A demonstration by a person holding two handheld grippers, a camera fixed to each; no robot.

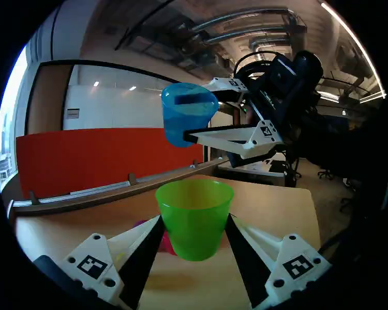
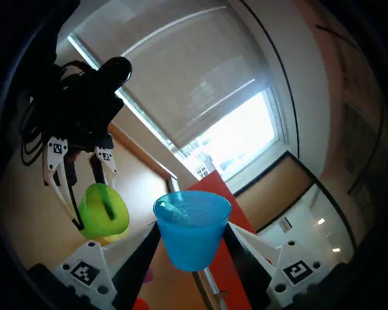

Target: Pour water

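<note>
A green plastic cup (image 1: 194,206) stands upright between the fingers of my left gripper (image 1: 194,227), which is shut on it just above the wooden table (image 1: 282,206). Above it and a little farther off hangs a translucent blue cup (image 1: 186,113), tilted, with my right gripper (image 1: 196,111) shut on it. In the right gripper view the blue cup (image 2: 191,230) sits between the fingers of my right gripper (image 2: 191,235), and the green cup (image 2: 103,212) shows lower left in my left gripper (image 2: 93,206). No stream of water is visible.
A red partition panel (image 1: 101,155) runs along the table's far edge. A pink object (image 1: 166,244) lies on the table behind the green cup. Office chairs (image 1: 326,173) stand to the right. A bright window (image 2: 235,139) shows in the right gripper view.
</note>
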